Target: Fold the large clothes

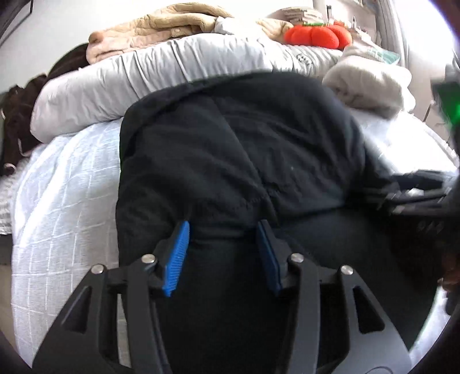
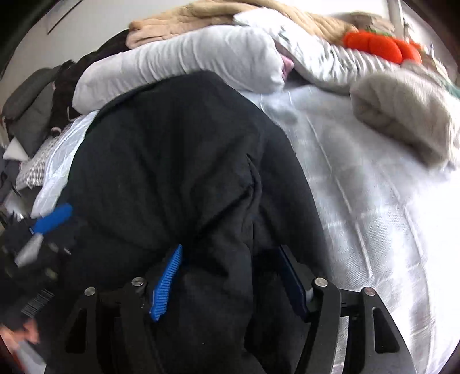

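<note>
Blue pads (image 1: pixel 176 256) of the left gripper (image 1: pixel 222 253) stand apart over the dark garment (image 1: pixel 230 149), jaws released, cloth lying in the gap but nothing pinched. Over on the other side, the right gripper (image 2: pixel 233 273) shows the same thing: jaws spread, a ridge of the garment (image 2: pixel 172 161) humped up between them, and as far as I can see the pads are not pressing it. Both tools tilt downward at the near edge of the cloth, side by side, and that reads to me as two hands letting a fold settle, or lining up for a fresh pinch on the hem. From the right wrist you can spot the left tool's blue tip (image 2: pixel 53 217) just off to the side, blurred.

Moving outward, the garment lies bunched lengthwise along the checked bedsheet (image 1: pixel 66 184), thick and padded by the look of it, so I'd expect it to spring back unless pressed flat. Beyond it a pale duvet (image 1: pixel 138 80) is rolled across the bed, a tan blanket (image 1: pixel 161 26) heaped on top, an orange plush (image 1: pixel 316 34) farther back, and a beige bundle (image 2: pixel 402 115) off to the right, well clear of the work.
</note>
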The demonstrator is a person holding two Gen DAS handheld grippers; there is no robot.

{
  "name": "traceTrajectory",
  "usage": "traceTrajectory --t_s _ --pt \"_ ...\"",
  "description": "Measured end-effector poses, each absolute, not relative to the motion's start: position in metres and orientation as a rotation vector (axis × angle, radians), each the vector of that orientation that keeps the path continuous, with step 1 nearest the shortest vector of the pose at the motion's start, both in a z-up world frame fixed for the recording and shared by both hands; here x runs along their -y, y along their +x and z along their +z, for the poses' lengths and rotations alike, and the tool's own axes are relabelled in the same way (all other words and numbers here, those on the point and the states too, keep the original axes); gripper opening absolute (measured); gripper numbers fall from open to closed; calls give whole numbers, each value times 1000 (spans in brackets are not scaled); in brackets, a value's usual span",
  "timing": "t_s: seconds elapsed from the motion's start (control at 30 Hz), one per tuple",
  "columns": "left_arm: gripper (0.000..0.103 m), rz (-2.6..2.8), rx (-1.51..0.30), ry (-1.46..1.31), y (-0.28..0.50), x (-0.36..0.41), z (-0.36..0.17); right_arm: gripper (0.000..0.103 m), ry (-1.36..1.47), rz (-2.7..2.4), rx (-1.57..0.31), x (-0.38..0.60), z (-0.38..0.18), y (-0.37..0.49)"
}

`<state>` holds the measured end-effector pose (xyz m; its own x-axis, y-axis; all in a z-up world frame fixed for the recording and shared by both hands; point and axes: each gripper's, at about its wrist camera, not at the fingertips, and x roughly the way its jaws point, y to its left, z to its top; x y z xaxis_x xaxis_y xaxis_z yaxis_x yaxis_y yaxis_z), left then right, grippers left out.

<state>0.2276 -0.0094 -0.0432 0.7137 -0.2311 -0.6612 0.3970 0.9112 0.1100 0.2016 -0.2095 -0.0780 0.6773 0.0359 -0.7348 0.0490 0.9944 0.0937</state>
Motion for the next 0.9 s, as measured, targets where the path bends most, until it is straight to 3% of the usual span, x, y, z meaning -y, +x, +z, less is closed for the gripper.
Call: traceTrajectory --t_s 0.27,0.47,0.6,0.73,0.77,0.83,0.9 --pt "59 -347 -740 220 216 0 -14 74 86 -38 -821 199 -48 187" --pt "60 -333 -716 222 211 -6 3 75 60 3 -805 194 -24 186" --pt "60 -292 -694 196 237 -16 15 84 109 104 -779 202 2 208" --pt "60 -258 -689 224 266 -15 16 83 224 142 -822 218 1 260" --pt "60 -250 -688 235 271 -13 16 79 268 156 -843 222 -5 273" --pt "60 -229 -679 258 285 -9 16 20 394 197 -879 230 -19 288" --pt "60 -249 -670 214 296 -10 22 14 512 231 -865 240 -23 285"
